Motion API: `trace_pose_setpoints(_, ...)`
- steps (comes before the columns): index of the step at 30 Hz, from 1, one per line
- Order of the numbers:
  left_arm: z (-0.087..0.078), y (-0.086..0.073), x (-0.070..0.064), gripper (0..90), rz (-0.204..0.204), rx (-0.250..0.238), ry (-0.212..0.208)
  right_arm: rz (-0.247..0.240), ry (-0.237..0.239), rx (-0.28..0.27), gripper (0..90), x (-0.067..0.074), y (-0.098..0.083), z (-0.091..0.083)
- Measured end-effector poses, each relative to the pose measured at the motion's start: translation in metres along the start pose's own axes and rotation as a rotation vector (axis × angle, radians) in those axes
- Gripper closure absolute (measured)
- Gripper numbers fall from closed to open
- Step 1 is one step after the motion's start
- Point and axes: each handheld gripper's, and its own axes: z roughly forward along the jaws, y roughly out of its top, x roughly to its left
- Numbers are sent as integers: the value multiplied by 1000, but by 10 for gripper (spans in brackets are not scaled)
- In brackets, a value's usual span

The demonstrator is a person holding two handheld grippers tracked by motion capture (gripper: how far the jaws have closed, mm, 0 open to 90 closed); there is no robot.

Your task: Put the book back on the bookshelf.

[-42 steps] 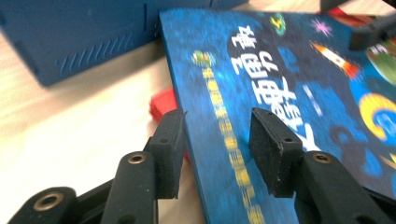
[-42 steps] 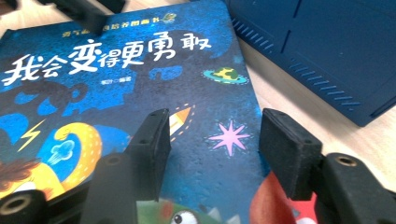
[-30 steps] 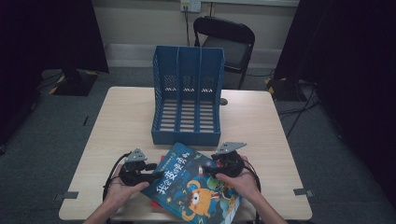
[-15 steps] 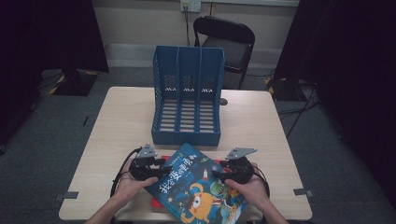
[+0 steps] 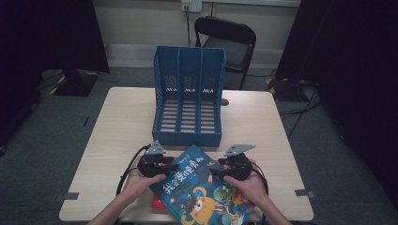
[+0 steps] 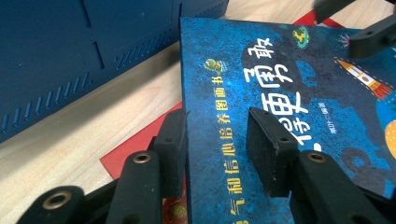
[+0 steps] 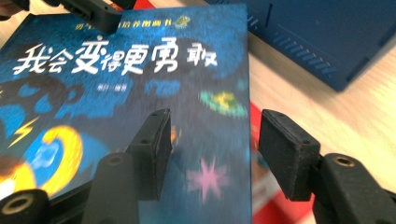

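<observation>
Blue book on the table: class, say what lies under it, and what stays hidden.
A red book lies under the blue book, its edge and a corner showing on both sides. Most of its cover is hidden, so its title cannot be read.

Blue file rack (image 5: 189,96), black chair (image 5: 228,42)

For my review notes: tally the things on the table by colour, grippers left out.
Blue: 2, the file rack and the picture book
Red: 1, a flat red item lying under the picture book; what it is cannot be told
Dark: 1, a small round thing beside the file rack
Total: 4
</observation>
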Motion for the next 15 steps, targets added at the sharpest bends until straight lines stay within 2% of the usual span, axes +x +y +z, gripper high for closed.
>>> trace_pose_setpoints(2,0,-1,0,587,0,-6,-6,4,12,15,440,1,3,6)
trace_pose_setpoints(5,-6,-2,2,583,5,16,-24,5,13,17,434,2,4,8)
trace_pose_setpoints(7,-16,-9,3,582,-2,37,-41,27,21,11,439,0,1,7)
trace_pose_setpoints(10,-25,-17,2,554,-6,37,-37,35,22,7,440,0,0,7)
trace_pose_setpoints(12,-34,-22,1,556,14,44,-10,35,18,9,440,1,0,7)
trace_pose_setpoints(15,-42,-28,1,555,-3,56,-15,29,19,5,439,1,0,7)
